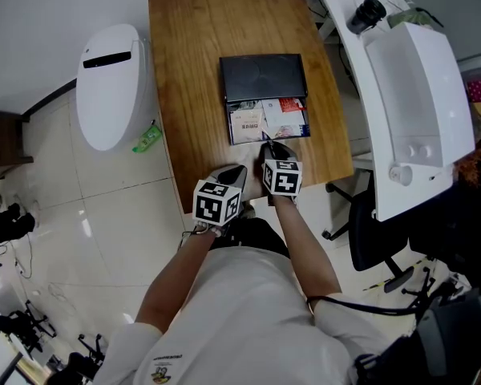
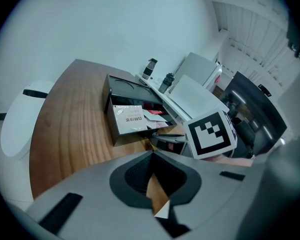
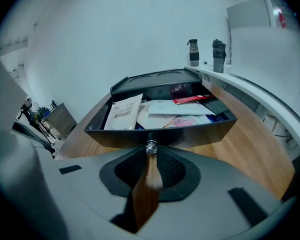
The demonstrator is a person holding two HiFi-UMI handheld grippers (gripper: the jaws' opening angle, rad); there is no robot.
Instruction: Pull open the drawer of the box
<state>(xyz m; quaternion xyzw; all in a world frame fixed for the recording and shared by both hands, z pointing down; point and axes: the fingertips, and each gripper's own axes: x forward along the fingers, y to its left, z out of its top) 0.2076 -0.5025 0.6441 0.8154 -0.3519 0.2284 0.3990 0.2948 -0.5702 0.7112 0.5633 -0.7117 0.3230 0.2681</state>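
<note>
The right tool [image 3: 150, 154] pinches the small metal knob [image 3: 151, 146] on the front of the drawer [image 3: 200, 126]. The drawer stands well out of the box [image 3: 155, 81] just ahead of this tool, with packets [image 3: 122, 113] showing inside. The left tool [image 2: 153, 159], pressed together on nothing, hangs beside the right tool over the tabletop [image 2: 65, 129] edge. The pull looks nearly done. The next move calls for a short, straight draw back, or releasing the knob.

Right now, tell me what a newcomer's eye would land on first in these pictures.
The drawer of the black box stands pulled open on the wooden table, crammed with paper packets. The right tongs are closed on its small metal knob at the front, while the left tongs hang shut and empty beside them, near the table's edge.
</note>
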